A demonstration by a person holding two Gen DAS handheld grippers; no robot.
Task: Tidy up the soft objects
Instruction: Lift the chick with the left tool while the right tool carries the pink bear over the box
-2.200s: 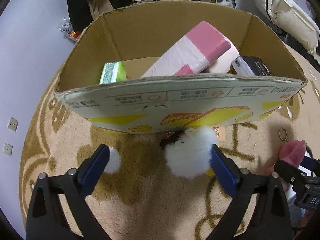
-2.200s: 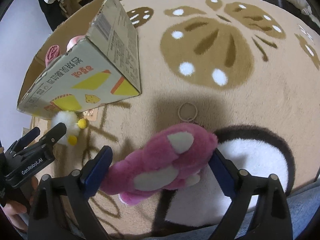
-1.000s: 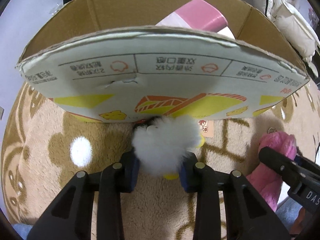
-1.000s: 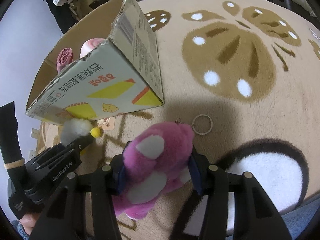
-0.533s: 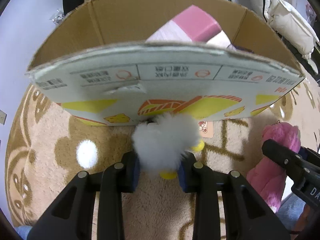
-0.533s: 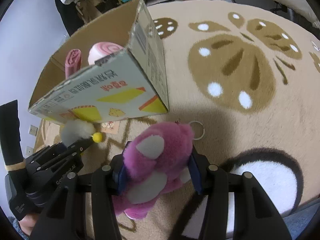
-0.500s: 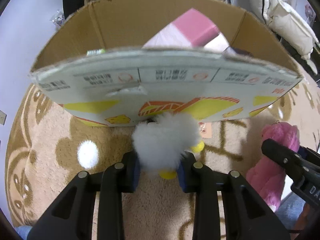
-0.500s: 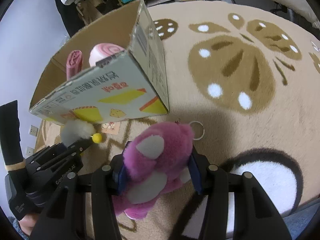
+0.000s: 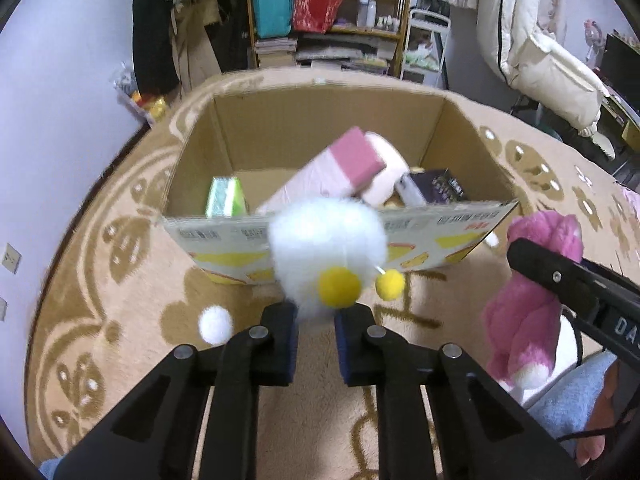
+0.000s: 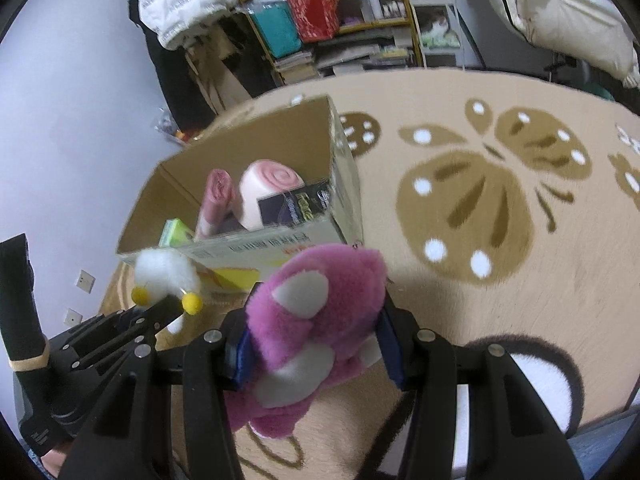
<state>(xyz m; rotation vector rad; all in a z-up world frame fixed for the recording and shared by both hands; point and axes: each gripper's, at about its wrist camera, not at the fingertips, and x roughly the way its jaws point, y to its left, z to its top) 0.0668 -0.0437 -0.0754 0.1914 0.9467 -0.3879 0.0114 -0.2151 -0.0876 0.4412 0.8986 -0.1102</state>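
1. Above the patterned rug (image 9: 100,280), two hand-held grippers are seen side by side, each carrying one soft toy clear of the floor.
2. One white fluffy toy (image 9: 326,240) is pinched at its lower end by the left hand-held gripper (image 9: 314,334); the jaws have just been closing and are now drawn nearly together on the fluff.
3. Two yellow pom-poms (image 9: 339,287) are counted on that toy, one large at the front and one smaller to its right, and one small white pom-pom is seen off to the left of the black fingers (image 9: 276,344).
4. One pink plush toy (image 10: 316,320) is clamped between the blue pads of the right hand-held gripper (image 10: 316,350), with grey patches on its face and belly turned toward the camera.
5. One open cardboard box (image 9: 320,120) is seen on the rug just beyond both toys; its printed near flap is partly hidden by the white toy in the left wrist view.
6. Inside the box, four things can be counted: one green packet (image 9: 225,198) at the left, one long pink-and-white pack (image 9: 336,172) lying tilted, one pale pink roll (image 10: 272,188) beside it, and one dark packet (image 9: 436,190) at the right.
7. One shelf unit (image 9: 328,12) is seen against the far wall, with one teal bag and one red bag on it.
8. A blue trouser leg (image 9: 568,396) is seen at the lower right of the left wrist view.
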